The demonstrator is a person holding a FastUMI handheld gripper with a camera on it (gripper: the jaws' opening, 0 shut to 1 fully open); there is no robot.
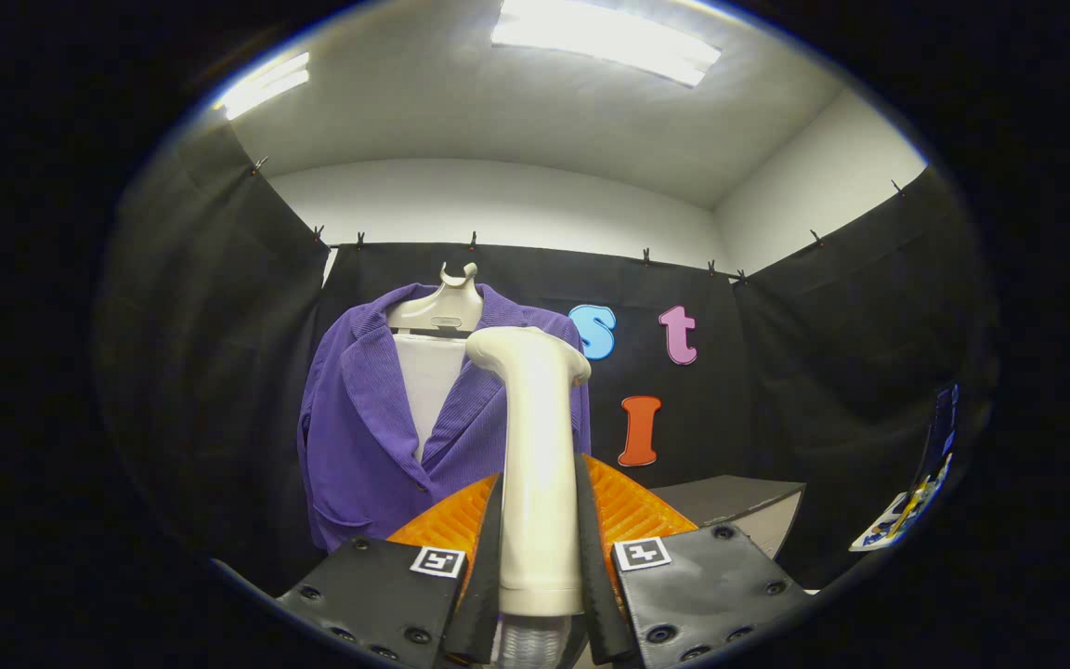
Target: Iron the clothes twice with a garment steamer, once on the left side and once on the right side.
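Claw (540,557) pinching upright cream plastic garment steamer (535,446); purple corduroy jacket (358,437) hangs on far white hanger (437,307).

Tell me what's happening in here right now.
A handheld gripper has its jaws closed on the handle of a white garment steamer, held upright. Beyond it, a purple jacket hangs on a white hanger against the black cloth wall. The steamer's head sits in front of the jacket's collar area, but I can't tell whether it touches the fabric.
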